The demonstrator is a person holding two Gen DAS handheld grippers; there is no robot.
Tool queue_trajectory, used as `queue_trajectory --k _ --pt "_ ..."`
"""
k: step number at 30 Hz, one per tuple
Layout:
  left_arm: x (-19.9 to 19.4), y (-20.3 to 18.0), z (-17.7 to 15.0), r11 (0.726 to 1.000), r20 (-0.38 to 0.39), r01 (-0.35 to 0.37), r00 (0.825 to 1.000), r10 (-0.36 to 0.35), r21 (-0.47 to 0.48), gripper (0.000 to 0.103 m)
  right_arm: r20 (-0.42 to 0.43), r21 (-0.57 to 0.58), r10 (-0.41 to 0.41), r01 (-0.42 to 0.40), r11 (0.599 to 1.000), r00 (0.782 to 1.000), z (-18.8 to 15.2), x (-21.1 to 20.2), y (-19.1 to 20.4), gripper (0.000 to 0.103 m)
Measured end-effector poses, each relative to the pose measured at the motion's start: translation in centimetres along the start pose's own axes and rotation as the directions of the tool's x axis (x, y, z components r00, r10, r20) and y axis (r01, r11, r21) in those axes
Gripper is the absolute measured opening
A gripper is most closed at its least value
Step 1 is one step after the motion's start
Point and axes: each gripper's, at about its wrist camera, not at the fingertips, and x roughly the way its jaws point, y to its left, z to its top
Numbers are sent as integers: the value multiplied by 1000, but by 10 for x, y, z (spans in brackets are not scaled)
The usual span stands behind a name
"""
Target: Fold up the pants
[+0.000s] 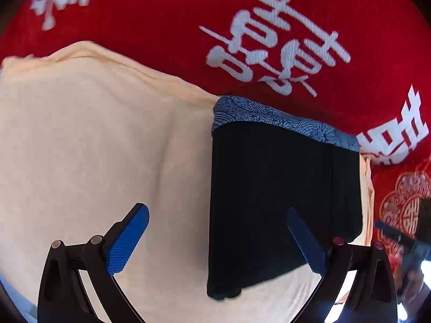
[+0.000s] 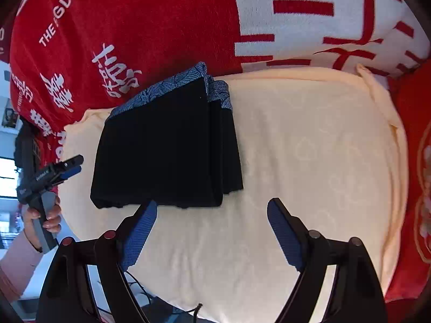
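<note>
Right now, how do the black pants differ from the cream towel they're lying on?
The black pants are dark with a blue patterned waistband; the cream towel is pale and faintly patterned. The pants are folded into a compact, layered rectangle; the towel is spread wide under them, covering far more area. Both lie flat, and neither gripper holds either one.

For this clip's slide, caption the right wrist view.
Open right gripper hovers over folded black pants lying on a cream towel; left gripper at their far side.
</note>
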Motion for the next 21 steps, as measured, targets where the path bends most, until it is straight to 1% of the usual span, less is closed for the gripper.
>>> queue_trajectory --k 2,4,6,9,10,11,14,16,18,19,20,21 --pt "16 2 9 1000 -37 17 999 -16 22 102 -19 52 103 -102 993 994 23 19 -19 87" --pt "32 1 17 997 -66 66 996 -64 31 102 -45 68 170 -167 984 984 43 38 -33 87" --pt "44 -2 22 994 -78 96 993 -91 54 102 -71 48 171 -168 985 983 58 56 -43 87" --pt "57 -4 26 991 -92 101 991 -94 82 102 -128 21 212 -211 977 969 72 86 -53 88" --pt "60 -4 26 991 -95 111 990 -104 77 102 -145 22 241 -240 971 960 75 95 -54 88" --pt "63 -3 26 990 -98 127 988 -120 65 102 -155 25 285 -284 958 946 78 102 -55 88" --pt "71 -2 26 986 -111 164 981 -159 37 102 -137 21 381 -381 924 915 84 114 -51 89" --pt "77 -2 27 983 -119 181 977 -177 25 103 -140 35 421 -420 907 896 87 122 -47 89" --pt "80 -4 27 981 -120 192 975 -189 18 103 -139 49 438 -436 899 888 90 129 -42 89" --pt "80 -5 28 982 -117 189 976 -185 18 103 -134 69 440 -435 898 888 91 132 -41 88" --pt "78 -6 28 983 -105 179 979 -175 26 102 -129 98 438 -428 898 890 91 133 -41 82" --pt "75 -9 28 982 -95 185 979 -181 37 89 -128 121 433 -419 900 892 92 134 -39 72"
